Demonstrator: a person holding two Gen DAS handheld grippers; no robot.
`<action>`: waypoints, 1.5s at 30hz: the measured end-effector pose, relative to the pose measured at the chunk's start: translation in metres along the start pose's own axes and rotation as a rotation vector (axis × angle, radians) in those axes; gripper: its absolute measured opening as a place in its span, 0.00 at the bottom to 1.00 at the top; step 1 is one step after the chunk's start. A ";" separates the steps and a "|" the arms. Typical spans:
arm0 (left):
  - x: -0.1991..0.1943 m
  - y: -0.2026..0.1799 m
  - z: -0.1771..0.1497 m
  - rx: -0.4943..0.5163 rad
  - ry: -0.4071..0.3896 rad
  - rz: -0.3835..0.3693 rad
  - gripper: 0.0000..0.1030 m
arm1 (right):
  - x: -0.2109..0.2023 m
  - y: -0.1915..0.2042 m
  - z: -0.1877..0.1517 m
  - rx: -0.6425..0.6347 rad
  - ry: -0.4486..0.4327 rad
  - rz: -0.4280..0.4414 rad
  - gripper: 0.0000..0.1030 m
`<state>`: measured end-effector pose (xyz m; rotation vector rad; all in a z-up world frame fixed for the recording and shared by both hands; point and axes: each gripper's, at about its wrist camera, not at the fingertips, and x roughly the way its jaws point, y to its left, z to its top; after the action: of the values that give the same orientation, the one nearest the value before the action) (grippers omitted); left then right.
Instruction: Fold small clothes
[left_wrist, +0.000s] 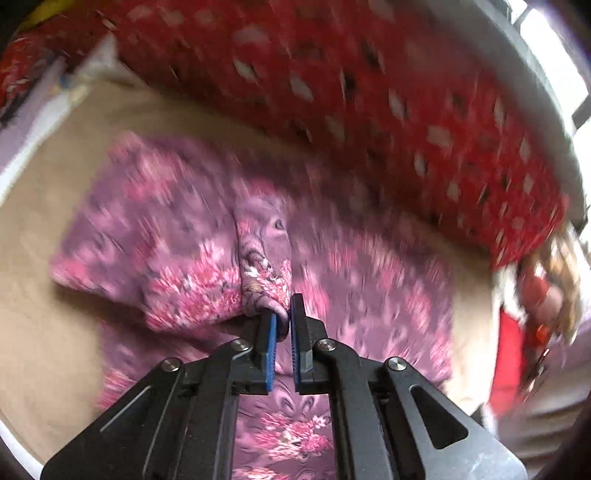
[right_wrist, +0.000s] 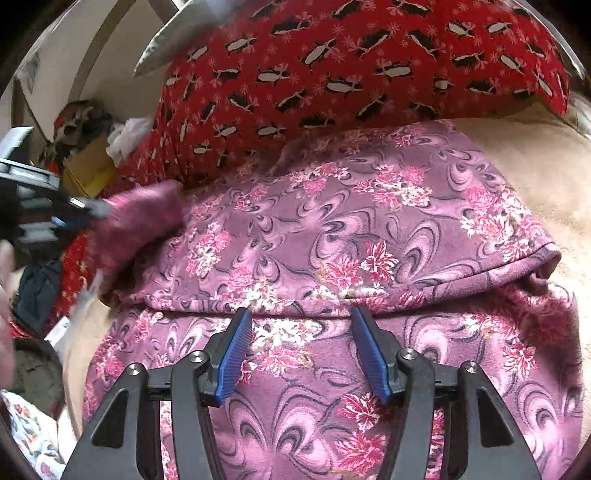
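Note:
A purple garment with pink flowers (left_wrist: 207, 258) lies on a tan surface (left_wrist: 40, 332); it also fills the right wrist view (right_wrist: 351, 229). My left gripper (left_wrist: 282, 314) is shut on a bunched edge of the garment and holds it lifted; the view is motion-blurred. The left gripper also shows at the left edge of the right wrist view (right_wrist: 85, 214), pinching a corner of the cloth. My right gripper (right_wrist: 301, 321) is open and empty, hovering just above a folded edge of the garment.
A red patterned cloth (right_wrist: 369, 66) lies behind the garment, also seen in the left wrist view (left_wrist: 369, 103). Clutter with a yellow box (right_wrist: 88, 170) sits at the far left. The tan surface (right_wrist: 546, 162) shows to the right.

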<state>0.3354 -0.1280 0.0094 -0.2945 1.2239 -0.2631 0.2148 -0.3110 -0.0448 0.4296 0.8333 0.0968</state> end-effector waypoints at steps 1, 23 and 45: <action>0.018 -0.005 -0.006 0.005 0.047 0.013 0.03 | 0.000 -0.001 0.000 0.005 -0.004 0.014 0.58; 0.002 0.183 0.000 -0.453 0.065 -0.190 0.40 | 0.020 0.123 0.021 -0.412 0.015 0.058 0.72; 0.011 0.154 0.001 -0.402 0.066 -0.191 0.45 | 0.014 0.043 0.075 0.010 -0.023 0.197 0.10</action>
<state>0.3456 0.0114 -0.0551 -0.7589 1.3118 -0.1904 0.2826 -0.2933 0.0070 0.5209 0.7676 0.2695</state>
